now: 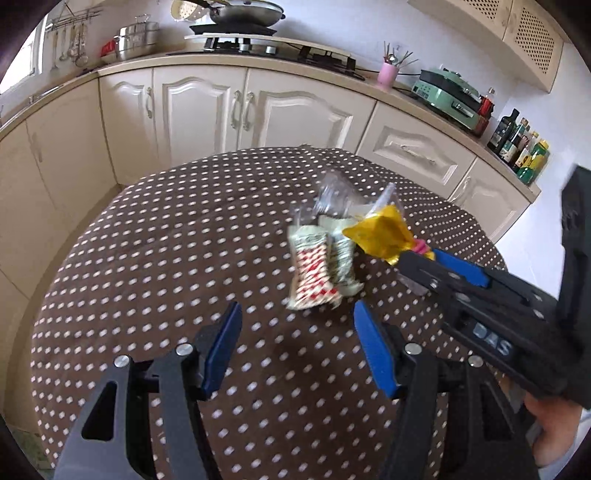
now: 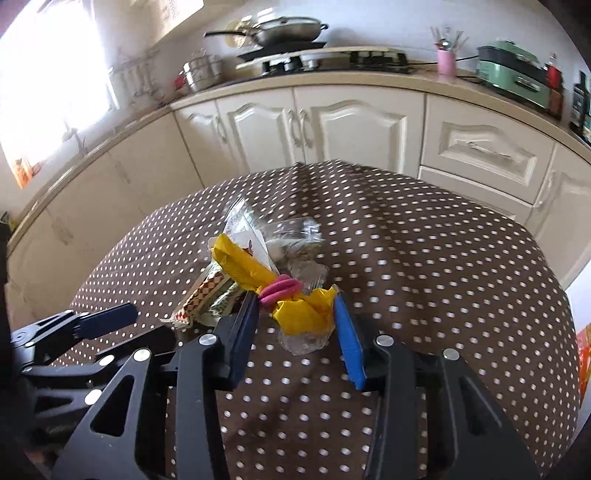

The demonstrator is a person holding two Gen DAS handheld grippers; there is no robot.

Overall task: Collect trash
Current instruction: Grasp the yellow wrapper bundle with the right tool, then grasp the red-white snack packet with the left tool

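- Nearest in the left wrist view, the left tool (image 1: 297,325) hangs released over the desk (image 1: 147,295), its blue pads spread wide with only cloth between them.
- The desk wears a brown cloth with white polka dots (image 2: 443,277); it looks rounded in both views, and the cloth lies in soft ridges.
- The right tool (image 2: 293,310) is tilted down at the near end of the trash, its two blue pads at either side of the yellow wrapper (image 2: 299,310). Whether they press it or merely flank it I cannot tell.
- That wrapper carries a pink ring-like piece (image 2: 279,288) at its waist and lies on a scrap of clear plastic (image 2: 303,341).
- Just beyond and to the left sits a red-and-white patterned packet (image 1: 314,273), beside a green-patterned one (image 1: 341,258); more crumpled clear film (image 1: 332,195) rises behind them. The whole heap lies near the middle of the desk.
- A hand (image 1: 554,428) shows at the lower right edge of the left view, beneath the right tool's black body.
- Behind the desk runs a row of cream cabinets (image 1: 207,107) under a pale countertop (image 2: 332,79).
- On it: a gas hob with a pan (image 1: 243,13), steel pots (image 1: 135,38), a pink utensil cup (image 1: 388,74), a green appliance (image 1: 450,96), and bottles (image 1: 517,144) at far right.
- A bright window (image 2: 55,74) lights the left wall.
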